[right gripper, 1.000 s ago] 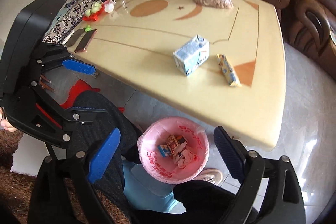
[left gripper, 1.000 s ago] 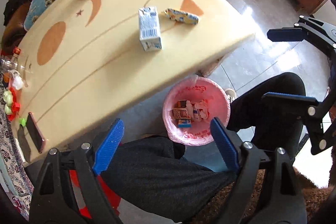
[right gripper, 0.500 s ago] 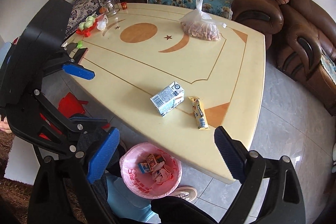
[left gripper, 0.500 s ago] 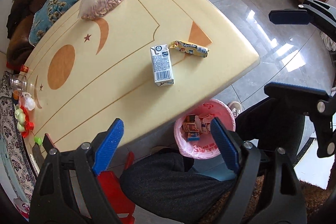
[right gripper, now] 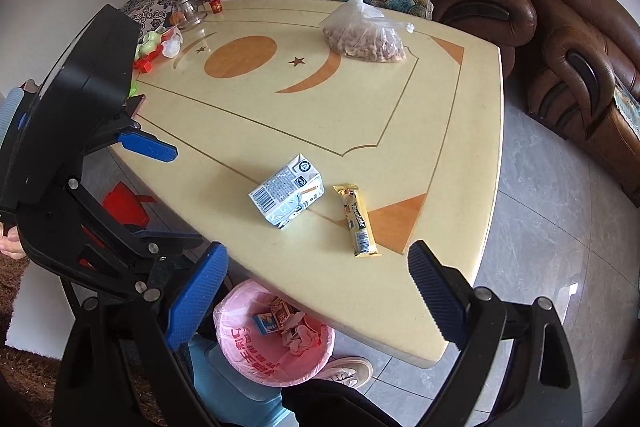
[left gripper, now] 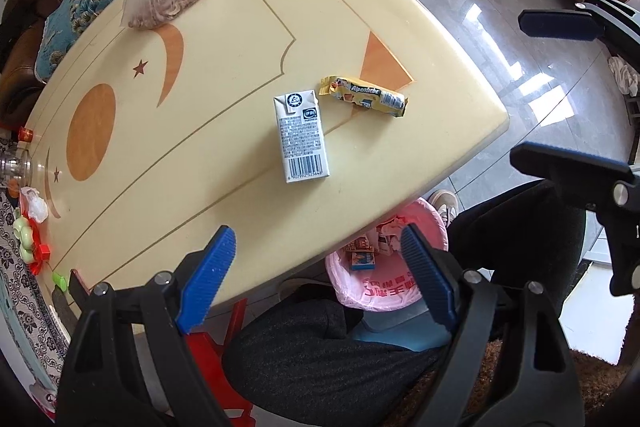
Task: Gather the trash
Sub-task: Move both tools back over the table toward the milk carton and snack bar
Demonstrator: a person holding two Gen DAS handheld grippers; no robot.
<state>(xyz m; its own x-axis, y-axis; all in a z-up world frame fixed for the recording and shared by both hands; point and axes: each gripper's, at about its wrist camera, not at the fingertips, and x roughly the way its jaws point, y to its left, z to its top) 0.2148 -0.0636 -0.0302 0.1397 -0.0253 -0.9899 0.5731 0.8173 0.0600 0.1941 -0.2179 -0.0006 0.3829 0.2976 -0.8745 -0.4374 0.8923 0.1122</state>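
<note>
**A:** Cream laminate with orange inlays — that is the tabletop [left gripper: 208,163] in the left wrist view. Near its right corner lies a white milk carton [left gripper: 302,135] flat on its side, and just beside it, closer to the corner's orange triangle, a yellow snack wrapper [left gripper: 363,95]. The left hand-held gripper [left gripper: 316,279] hangs over the near edge with its blue fingers wide apart, nothing between them.

**B:** And the bin?

**A:** A pink-lined trash bin [left gripper: 386,291] sits on the floor under that near edge, partly hidden by it, with a few small boxes already inside.

**B:** What does the right wrist view give?

**A:** The same pair: carton [right gripper: 287,195] and wrapper [right gripper: 359,221] near the corner, apart from each other, the bin [right gripper: 276,339] below the edge. The right hand-held gripper [right gripper: 316,295] is likewise spread open and empty. A clear bag of nuts [right gripper: 366,37] rests at the far edge — probably not trash.

**B:** How would they handle?

**A:** The carton looks light and, if empty, its thin walls would cave; I'd pinch it across the narrow sides. The wrapper is soft, slick and flat — best taken across its middle, fingers pressed down to the tabletop.
</note>
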